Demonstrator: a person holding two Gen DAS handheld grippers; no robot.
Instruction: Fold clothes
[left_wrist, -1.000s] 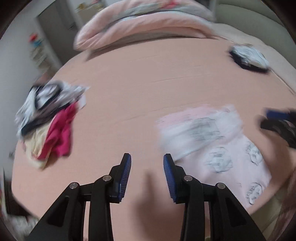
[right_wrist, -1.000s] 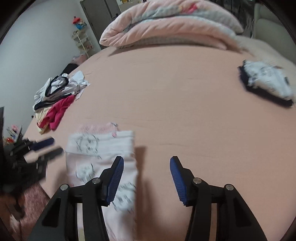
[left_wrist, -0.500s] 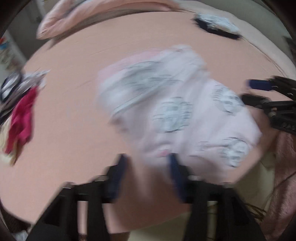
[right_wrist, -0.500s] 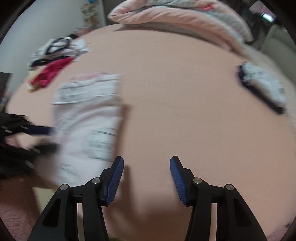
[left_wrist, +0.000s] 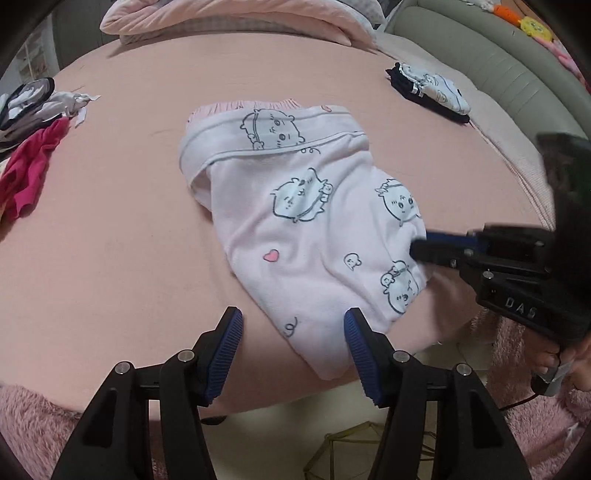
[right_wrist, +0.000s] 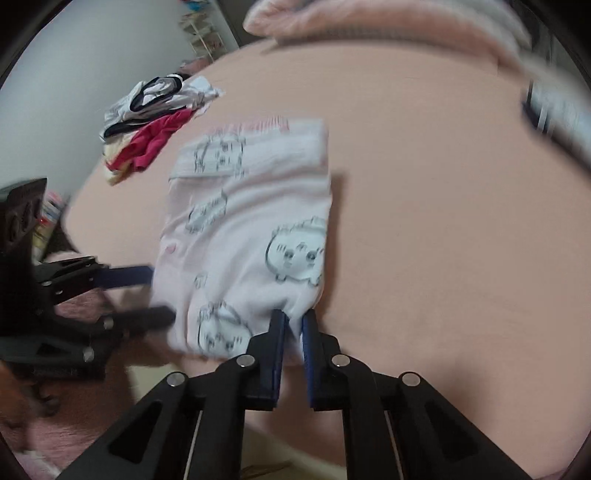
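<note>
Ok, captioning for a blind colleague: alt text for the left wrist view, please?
Pale pink cartoon-print pants lie on a pink bed, their near edge between the open left gripper. The right gripper pinches their right edge.

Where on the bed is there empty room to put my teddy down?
Plenty. The pink sheet is bare between the pink pajama pants and the pile of unfolded clothes. It is also bare between the pants and the rolled duvet, up to the folded stack. The near edge is crowded: both grippers work at the pants there.
</note>
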